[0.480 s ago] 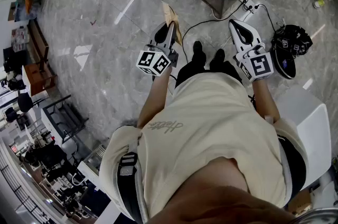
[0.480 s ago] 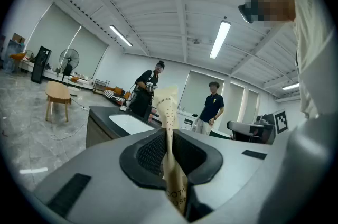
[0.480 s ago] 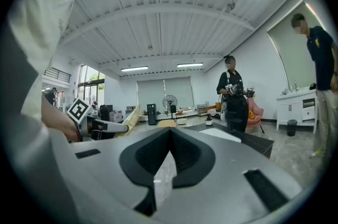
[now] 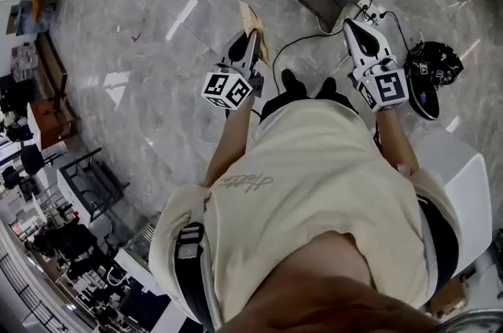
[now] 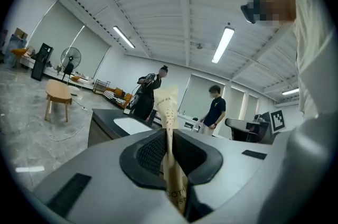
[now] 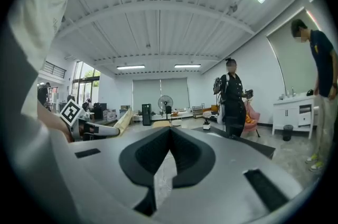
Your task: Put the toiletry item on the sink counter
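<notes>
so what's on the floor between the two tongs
The person's black shoes and a black cable on the grey floor, in the head view.

Grey marble floor (image 4: 157, 80), white beamed ceiling (image 5: 158, 6) with long tube lights (image 5: 222, 44), standing fan (image 6: 165, 103), round wooden stool (image 5: 57, 92)

Open lab hall: marble floor (image 4: 157, 88), sink counter (image 5: 101, 115) (strip lights (image 5: 224, 43) overhead).
</notes>
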A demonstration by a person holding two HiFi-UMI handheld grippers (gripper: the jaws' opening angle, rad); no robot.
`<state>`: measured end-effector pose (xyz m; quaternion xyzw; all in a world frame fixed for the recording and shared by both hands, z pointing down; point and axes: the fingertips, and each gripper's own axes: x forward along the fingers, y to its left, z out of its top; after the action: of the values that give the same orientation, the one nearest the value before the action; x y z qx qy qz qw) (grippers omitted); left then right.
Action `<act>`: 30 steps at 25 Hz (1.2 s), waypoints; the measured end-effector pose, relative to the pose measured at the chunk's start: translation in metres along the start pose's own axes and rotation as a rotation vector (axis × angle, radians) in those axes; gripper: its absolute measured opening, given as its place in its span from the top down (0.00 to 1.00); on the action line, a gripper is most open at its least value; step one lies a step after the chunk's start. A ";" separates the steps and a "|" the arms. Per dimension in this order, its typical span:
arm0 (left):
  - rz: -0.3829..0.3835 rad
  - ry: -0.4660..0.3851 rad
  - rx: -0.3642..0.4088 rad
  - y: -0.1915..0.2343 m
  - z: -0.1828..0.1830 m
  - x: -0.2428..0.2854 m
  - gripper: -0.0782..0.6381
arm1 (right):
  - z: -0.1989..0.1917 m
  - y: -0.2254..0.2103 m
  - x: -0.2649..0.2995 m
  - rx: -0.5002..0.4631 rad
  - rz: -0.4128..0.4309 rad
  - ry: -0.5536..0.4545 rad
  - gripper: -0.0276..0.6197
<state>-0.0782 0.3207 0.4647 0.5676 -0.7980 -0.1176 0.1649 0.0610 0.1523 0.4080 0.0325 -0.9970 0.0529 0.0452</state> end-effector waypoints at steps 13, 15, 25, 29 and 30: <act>-0.122 0.006 0.051 0.096 0.032 0.007 0.84 | 0.002 0.058 0.076 -0.052 -0.114 0.053 0.97; -0.133 0.001 0.049 0.102 0.034 0.008 0.84 | -0.003 0.069 0.085 -0.070 -0.093 0.084 0.97; -0.160 0.080 0.068 0.120 0.012 0.055 0.84 | -0.023 0.042 0.127 -0.041 -0.082 0.146 0.97; -0.203 0.125 0.121 0.113 0.020 0.093 0.84 | -0.031 0.007 0.144 0.009 -0.105 0.133 0.97; -0.210 0.131 0.128 0.112 0.023 0.105 0.84 | -0.028 -0.004 0.151 0.012 -0.111 0.120 0.97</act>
<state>-0.2166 0.2580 0.4992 0.6639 -0.7275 -0.0457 0.1670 -0.0861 0.1427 0.4506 0.0849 -0.9889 0.0581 0.1077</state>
